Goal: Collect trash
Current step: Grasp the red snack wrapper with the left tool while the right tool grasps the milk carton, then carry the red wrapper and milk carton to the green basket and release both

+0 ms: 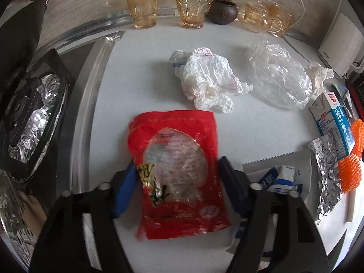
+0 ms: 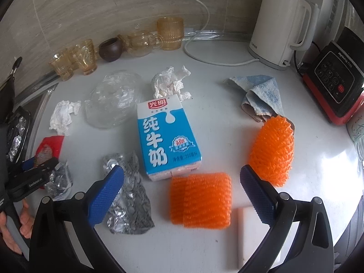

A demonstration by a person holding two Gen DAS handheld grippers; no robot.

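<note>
Left fingers (image 1: 175,182) parted astride red packet (image 1: 177,173), long axis pointing away; right fingers (image 2: 182,188) spread.

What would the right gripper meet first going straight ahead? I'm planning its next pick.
Most likely the orange foam net lying flat between the open fingers of the right gripper; the milk carton lies just beyond it. Depth is uncertain in the fisheye view.

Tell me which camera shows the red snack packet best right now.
The left wrist view: the red snack packet fills the centre, lying flat on the counter between the open left claw. The right wrist view shows only a small red corner at far left, partly hidden behind the left claw.
</note>
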